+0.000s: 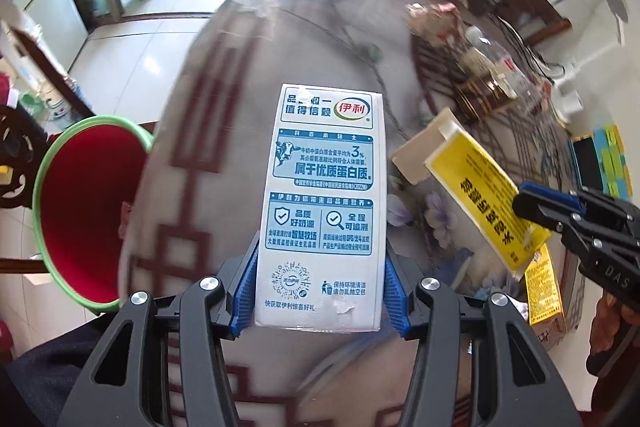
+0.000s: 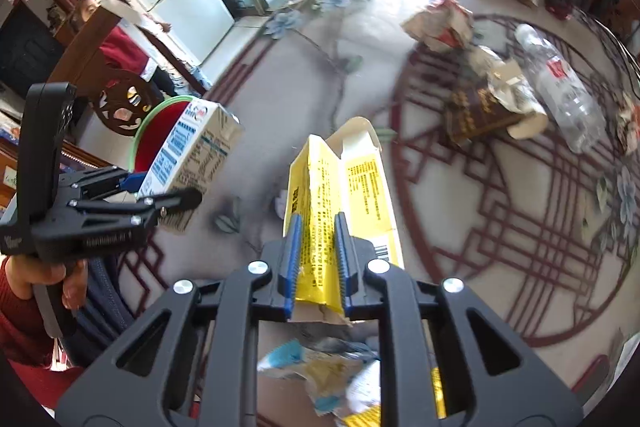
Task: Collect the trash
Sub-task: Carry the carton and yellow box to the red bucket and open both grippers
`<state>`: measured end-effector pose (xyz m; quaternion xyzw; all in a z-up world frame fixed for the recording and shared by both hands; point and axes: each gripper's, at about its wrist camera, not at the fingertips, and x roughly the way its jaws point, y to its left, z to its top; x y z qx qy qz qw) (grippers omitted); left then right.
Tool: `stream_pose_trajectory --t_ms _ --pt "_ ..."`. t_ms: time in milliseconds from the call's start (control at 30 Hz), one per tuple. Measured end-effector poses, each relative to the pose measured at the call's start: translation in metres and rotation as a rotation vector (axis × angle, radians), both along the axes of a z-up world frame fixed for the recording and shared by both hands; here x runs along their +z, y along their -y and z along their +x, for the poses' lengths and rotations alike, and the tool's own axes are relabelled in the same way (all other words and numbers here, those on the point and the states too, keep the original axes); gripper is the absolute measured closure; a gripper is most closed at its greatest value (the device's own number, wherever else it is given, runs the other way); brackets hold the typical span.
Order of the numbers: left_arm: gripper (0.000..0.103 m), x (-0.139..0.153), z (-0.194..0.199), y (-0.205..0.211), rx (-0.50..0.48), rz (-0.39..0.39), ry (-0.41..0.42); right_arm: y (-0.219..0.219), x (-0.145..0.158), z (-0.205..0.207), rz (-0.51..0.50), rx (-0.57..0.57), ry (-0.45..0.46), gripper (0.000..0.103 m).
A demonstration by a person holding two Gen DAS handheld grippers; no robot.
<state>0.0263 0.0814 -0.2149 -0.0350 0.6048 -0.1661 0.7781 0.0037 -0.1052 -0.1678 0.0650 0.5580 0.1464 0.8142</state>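
Left wrist view: left gripper (image 1: 320,291) clamped on an upright white milk carton (image 1: 322,203) above the table (image 1: 224,131), red bin (image 1: 86,219) at left; right gripper (image 2: 318,259) pinching a flattened yellow box (image 2: 340,187).

A round table (image 2: 460,187), covered in a glossy cloth patterned with dark red lattice lines and pale flowers, carries the clutter. On it lie a clear plastic bottle (image 2: 560,87) on its side, a dark brown box (image 2: 476,111), a crumpled carton (image 2: 440,23) and torn wrappers (image 2: 320,371) at the near edge.
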Motion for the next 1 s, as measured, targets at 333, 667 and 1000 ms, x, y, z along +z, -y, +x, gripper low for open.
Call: stream_pose_trajectory --t_ms 333,667,1000 --pt "0.053 -0.007 -0.003 -0.047 0.098 0.022 -0.001 -0.029 -0.018 0.01 0.039 0.058 -0.065 0.054" --pt "0.053 -0.013 -0.01 -0.065 0.114 0.015 0.002 -0.066 -0.05 0.016 -0.195 0.099 -0.06 0.055" --pt "0.053 -0.008 -0.007 -0.093 0.169 0.026 0.022 -0.078 -0.028 0.022 -0.093 0.098 -0.023 0.064"
